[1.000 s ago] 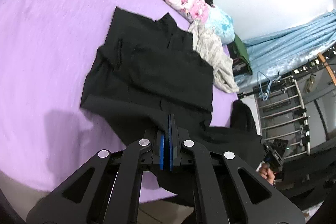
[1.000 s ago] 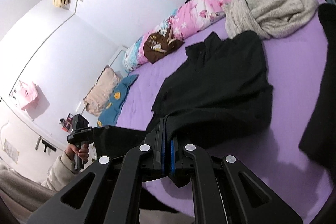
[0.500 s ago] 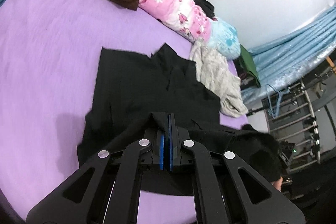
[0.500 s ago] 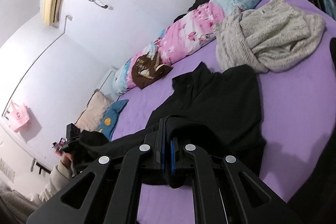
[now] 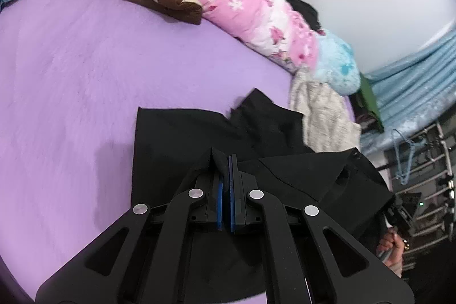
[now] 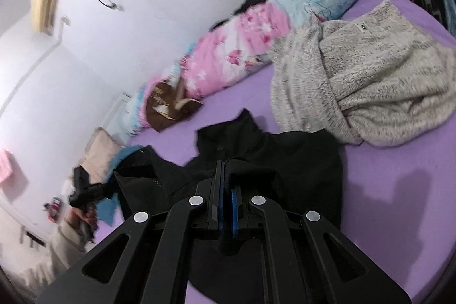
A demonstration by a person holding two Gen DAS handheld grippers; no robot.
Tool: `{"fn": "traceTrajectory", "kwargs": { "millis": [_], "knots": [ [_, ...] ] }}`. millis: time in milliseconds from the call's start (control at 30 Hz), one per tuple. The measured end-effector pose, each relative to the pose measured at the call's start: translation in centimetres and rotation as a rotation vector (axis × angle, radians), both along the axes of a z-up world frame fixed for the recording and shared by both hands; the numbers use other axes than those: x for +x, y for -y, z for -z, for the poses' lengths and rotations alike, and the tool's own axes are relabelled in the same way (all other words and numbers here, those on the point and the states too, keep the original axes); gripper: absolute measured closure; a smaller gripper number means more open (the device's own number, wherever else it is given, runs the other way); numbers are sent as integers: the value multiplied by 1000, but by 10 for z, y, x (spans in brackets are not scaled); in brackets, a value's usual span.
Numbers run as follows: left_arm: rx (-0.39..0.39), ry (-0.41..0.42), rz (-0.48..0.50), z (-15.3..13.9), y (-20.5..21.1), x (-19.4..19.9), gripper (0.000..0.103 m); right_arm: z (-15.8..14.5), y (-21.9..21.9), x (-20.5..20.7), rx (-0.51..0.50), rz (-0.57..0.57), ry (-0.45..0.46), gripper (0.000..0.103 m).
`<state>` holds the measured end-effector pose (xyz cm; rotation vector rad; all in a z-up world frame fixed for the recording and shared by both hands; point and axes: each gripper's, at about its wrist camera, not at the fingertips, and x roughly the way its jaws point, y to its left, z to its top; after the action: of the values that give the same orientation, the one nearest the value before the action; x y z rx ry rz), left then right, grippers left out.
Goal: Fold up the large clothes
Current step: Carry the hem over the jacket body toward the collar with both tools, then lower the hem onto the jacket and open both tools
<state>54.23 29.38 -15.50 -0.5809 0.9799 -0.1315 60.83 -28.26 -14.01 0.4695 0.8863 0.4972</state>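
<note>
Currently the black garment (image 5: 182, 138) is pinched by both the left gripper (image 5: 225, 161) and right gripper (image 6: 225, 165); uneven carrying could skew the fold.

Black garment (image 5: 182, 144) (image 6: 299, 158), a large collared top of plain dark cloth, lying on the purple bed sheet (image 5: 71, 81) (image 6: 399, 204). The upper part lies flat on the sheet with the collar (image 5: 256, 104) (image 6: 245, 121) pointing toward the pillows; one straight side edge runs along the sheet in the left wrist view. The lower part is lifted off the bed and stretched as a raised band across the flat part, forming a partial fold. Two pinched ridges of cloth stand up where the hem is gripped (image 5: 221, 161) (image 6: 248, 171). The far raised corner droops in loose folds (image 5: 356, 181) (image 6: 142, 170).
</note>
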Motion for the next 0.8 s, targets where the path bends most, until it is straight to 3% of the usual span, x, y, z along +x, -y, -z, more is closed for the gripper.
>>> {"fn": "traceTrajectory", "kwargs": {
  "millis": [367, 567, 600, 667, 700, 733, 800],
  "knots": [
    [31, -95, -42, 102, -11, 66, 100, 91, -18, 70, -141, 89, -147, 99],
    [13, -119, -49, 126, -20, 69, 93, 123, -14, 80, -175, 137, -205, 97],
    [2, -129, -50, 128, -22, 69, 90, 127, -13, 81, -167, 145, -218, 91],
    [6, -132, -62, 124, -26, 65, 62, 131, -11, 79, -147, 171, -247, 84],
    [26, -127, -75, 120, -27, 63, 21, 130, -10, 78, -137, 175, -248, 77],
    [69, -112, -104, 113, -30, 58, 8, 127, -11, 76, -128, 173, -240, 74],
    [91, -76, -112, 101, -33, 50, 6, 119, -14, 71, -131, 169, -216, 59]
  ]
}}
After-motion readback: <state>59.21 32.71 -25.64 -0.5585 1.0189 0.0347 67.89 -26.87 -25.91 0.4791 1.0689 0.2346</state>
